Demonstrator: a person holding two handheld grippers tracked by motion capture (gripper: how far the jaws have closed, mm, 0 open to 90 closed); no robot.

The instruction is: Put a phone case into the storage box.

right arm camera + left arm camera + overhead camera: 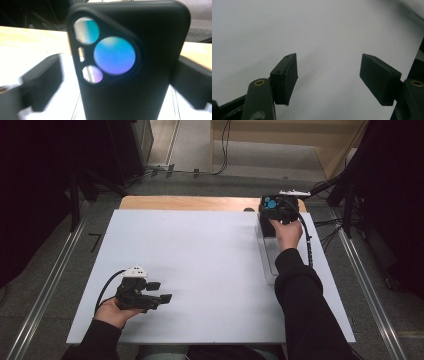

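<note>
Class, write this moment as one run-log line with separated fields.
left gripper: open, empty, over white board | right gripper: jaws flank black phone case, grip unclear | clear tray

A white board (pixel 200 270) covers most of a wooden table (pixel 190 202), whose bare tan edge shows along the far side. Grey floor surrounds them, with 2 metal rails, 1 at the left (pixel 47 290) and 1 at the right (pixel 372 295), running alongside. Black cables (pixel 222 150) trail across the floor beyond the far edge, more cables (pixel 330 227) lie at the right, and a small dark L-shaped tool (pixel 95 240) lies on the floor at the left.
</note>
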